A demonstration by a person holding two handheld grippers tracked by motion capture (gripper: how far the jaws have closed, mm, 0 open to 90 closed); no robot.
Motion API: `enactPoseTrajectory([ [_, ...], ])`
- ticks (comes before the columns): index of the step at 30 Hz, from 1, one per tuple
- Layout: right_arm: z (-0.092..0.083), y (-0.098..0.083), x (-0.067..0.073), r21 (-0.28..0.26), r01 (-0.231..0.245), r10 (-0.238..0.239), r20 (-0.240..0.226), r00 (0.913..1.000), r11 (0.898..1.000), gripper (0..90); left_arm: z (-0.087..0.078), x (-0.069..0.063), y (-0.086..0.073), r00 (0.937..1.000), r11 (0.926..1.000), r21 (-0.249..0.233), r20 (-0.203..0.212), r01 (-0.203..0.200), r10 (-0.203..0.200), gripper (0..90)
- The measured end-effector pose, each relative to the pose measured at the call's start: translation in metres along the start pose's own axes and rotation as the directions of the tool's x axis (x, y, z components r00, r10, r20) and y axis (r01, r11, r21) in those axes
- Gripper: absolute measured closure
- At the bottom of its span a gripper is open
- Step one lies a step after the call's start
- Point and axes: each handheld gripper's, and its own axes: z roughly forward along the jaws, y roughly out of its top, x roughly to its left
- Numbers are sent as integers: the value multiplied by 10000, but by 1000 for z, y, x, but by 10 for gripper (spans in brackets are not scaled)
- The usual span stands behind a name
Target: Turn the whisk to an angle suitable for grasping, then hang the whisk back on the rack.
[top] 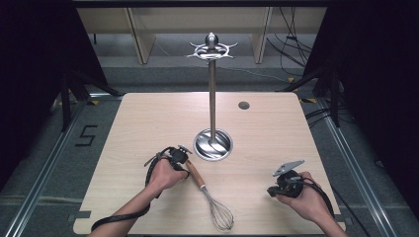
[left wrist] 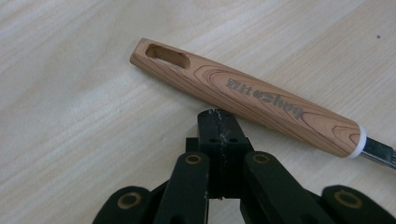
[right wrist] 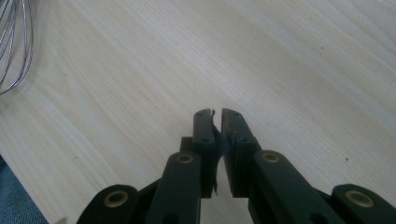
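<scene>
A whisk [top: 207, 195] with a wood-grain handle [left wrist: 243, 98] and wire loops [right wrist: 14, 46] lies on the pale wooden table [top: 148, 123], near the front edge. My left gripper [top: 186, 169] sits at the far end of the handle. Its tips [left wrist: 219, 116] are shut together with nothing between them, just short of the handle's side. The handle's hanging slot [left wrist: 167, 55] points away to the upper left. My right gripper [top: 271, 190] rests low over bare wood at the front right. A narrow gap shows between its tips [right wrist: 217, 114], with nothing in it.
A tall metal hanging stand [top: 212, 98] rises from a round steel base [top: 212, 144] at the table's middle, with curved hooks [top: 212, 49] at its top. A small round grommet [top: 243, 105] sits at the back right. Cables trail off the table's front edge.
</scene>
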Motion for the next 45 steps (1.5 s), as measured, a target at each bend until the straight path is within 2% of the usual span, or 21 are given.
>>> enactPoseTrajectory([
  [3, -1, -1, 1, 100, -331, 331, -51, 9994, 9994, 848, 3, -3, 4, 9999, 9997, -194, -59, 148, -149, 890],
  [5, -1, -1, -1, -33, -135, 135, -2, 9999, 9999, 847, 5, -6, 7, 9992, 9988, -292, 26, 401, -401, 890],
  [7, -1, -3, -4, -72, -197, 197, -54, 9998, 9998, 840, 2, -6, 11, 9998, 9991, -378, -47, 216, -218, 880],
  [11, -2, -3, -7, -215, -359, 357, -93, 9993, 9991, 812, -12, -13, 11, 9976, 9929, -971, -58, 683, -692, 782],
  [13, -1, -3, -8, -274, -354, 352, -68, 9994, 9990, 804, -15, -15, 10, 9956, 9889, -1159, -23, 931, -940, 674],
  [14, -1, -3, -7, -159, -660, 659, -92, 9978, 9977, 781, -19, -16, 9, 9905, 9807, -1391, 56, 1371, -1377, 592],
  [15, -1, -3, -7, -159, -660, 659, -92, 9978, 9977, 781, -19, -16, 9, 9905, 9807, -1391, 56, 1371, -1377, 548],
  [17, -1, -4, -9, -187, -637, 633, -241, 9977, 9978, 764, -20, -21, 9, 9793, 9671, -1552, 188, 2018, -2013, 480],
  [21, -1, 0, -9, -614, -655, 647, -160, 9978, 9960, 736, -18, -31, 11, 9744, 9649, -1401, -18, 2222, -2247, 363],
  [22, -2, 2, -9, -543, -626, 622, -91, 9980, 9966, 731, -18, -33, 11, 9683, 9601, -1320, -64, 2466, -2496, 346],
  [23, -4, 3, -8, -423, -761, 755, -150, 9970, 9962, 726, -18, -33, 11, 9683, 9601, -1320, -64, 2466, -2496, 336],
  [24, 0, 3, -7, -872, -792, 777, -201, 9968, 9930, 722, -15, -36, 11, 9560, 9489, -1225, -26, 2909, -2934, 329],
  [25, -2, 5, -7, -448, -782, 775, -184, 9968, 9959, 719, -9, -38, 12, 9488, 9429, -1157, -112, 3124, -3157, 324],
  [29, 1, 6, -9, -434, -494, 484, -244, 9985, 9978, 711, 0, -40, 14, 9521, 9500, -806, -272, 3018, -3047, 317],
  [30, 0, 6, -8, -300, -677, 667, -334, 9972, 9973, 705, 5, -38, 17, 9605, 9594, -701, -357, 2730, -2759, 310],
  [35, 1, 3, -9, -328, -623, 611, -352, 9975, 9975, 697, 11, -39, 22, 9579, 9583, -457, -410, 2822, -2841, 339],
  [37, 0, 0, -7, -116, -843, 837, -397, 9957, 9964, 694, 12, -38, 24, 9618, 9640, -250, -655, 2646, -2657, 364],
  [40, -2, -1, -6, -323, -696, 687, -286, 9972, 9970, 693, 11, -37, 23, 9668, 9692, 44, -726, 2461, -2451, 443],
  [43, -4, 0, -3, -206, -935, 928, -339, 9951, 9954, 693, 8, -37, 18, 9632, 9671, 125, -936, 2542, -2520, 566],
  [44, -2, 1, -4, -332, -680, 670, -315, 9973, 9971, 693, 9, -31, 14, 9740, 9784, -111, -933, 2065, -2066, 566],
  [45, -1, 1, -4, -237, -605, 597, -357, 9976, 9979, 693, 6, -25, 10, 9739, 9786, -40, -973, 2057, -2051, 622],
])
